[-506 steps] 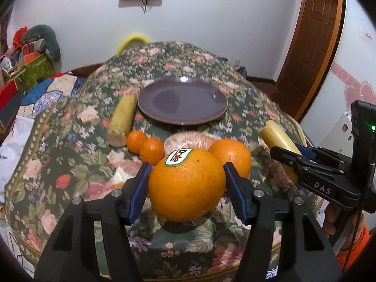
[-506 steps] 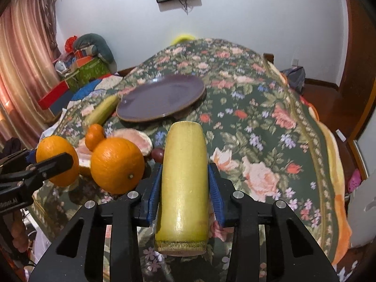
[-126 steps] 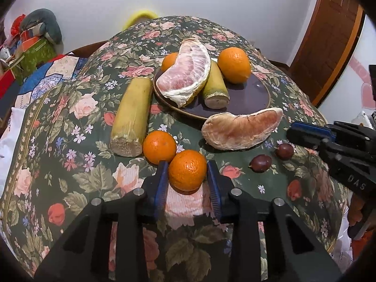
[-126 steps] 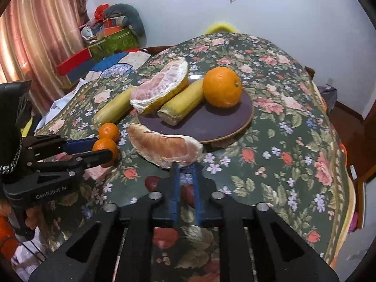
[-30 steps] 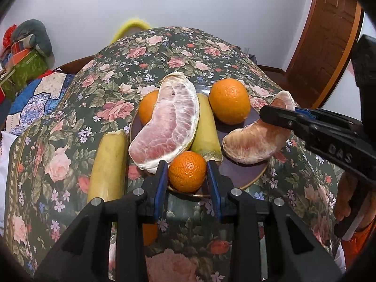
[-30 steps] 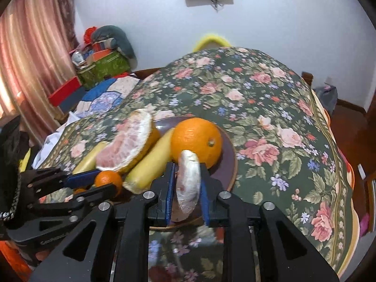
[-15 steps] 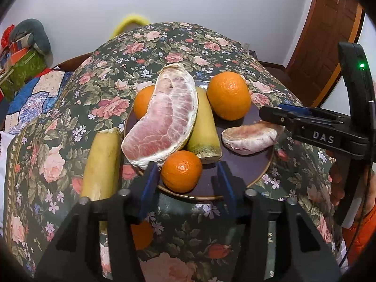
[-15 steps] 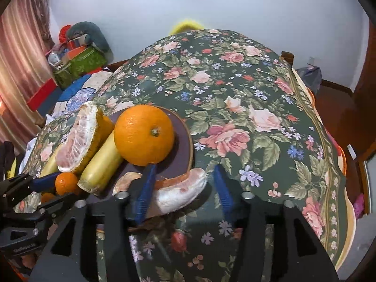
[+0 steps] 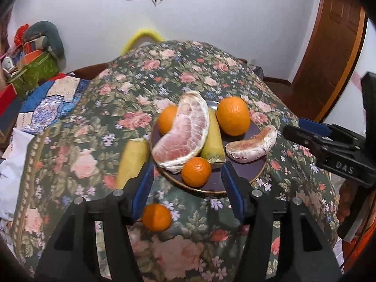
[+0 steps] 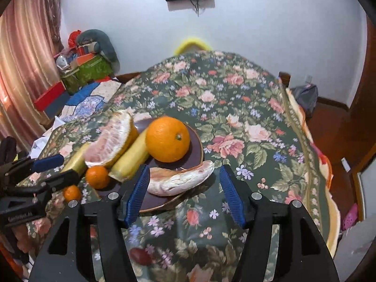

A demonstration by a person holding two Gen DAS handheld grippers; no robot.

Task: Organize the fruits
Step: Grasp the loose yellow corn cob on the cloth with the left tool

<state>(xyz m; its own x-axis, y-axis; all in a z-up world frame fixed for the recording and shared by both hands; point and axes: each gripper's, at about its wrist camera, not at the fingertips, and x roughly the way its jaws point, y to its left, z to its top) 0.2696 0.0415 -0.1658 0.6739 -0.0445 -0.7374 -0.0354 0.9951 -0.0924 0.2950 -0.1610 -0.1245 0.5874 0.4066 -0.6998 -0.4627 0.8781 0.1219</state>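
Nearest the left wrist camera, the left gripper [image 9: 188, 188] is hanging with its jaws spread wide and nothing between them, above the floral tablecloth [image 9: 188, 75]. Just beneath its left finger a small tangerine [image 9: 156, 217] is lying on the cloth, off the plate, and a yellow cut stalk [image 9: 132, 162] is resting beside the dark plate [image 9: 256, 178]. The right gripper [image 10: 185, 192] is likewise gaping and carrying nothing, poised at the plate's near rim. A dark red fruit [image 10: 140, 256] is sitting on the cloth below it, though blur is making it hard to identify.

On the plate a second tangerine [image 9: 196, 171], a pomelo segment [image 9: 251, 145], a larger pomelo wedge [image 9: 185, 131], a second stalk [image 9: 212, 141] and a big orange [image 9: 233, 115] are crowding together; another orange [image 9: 167, 119] is peeking out behind the wedge.

Likely next is the loose tangerine: the left jaws should be lowering squarely astride its widest part and closing gently, since a round fruit rolls easily, then setting it into the bare near patch of plate.
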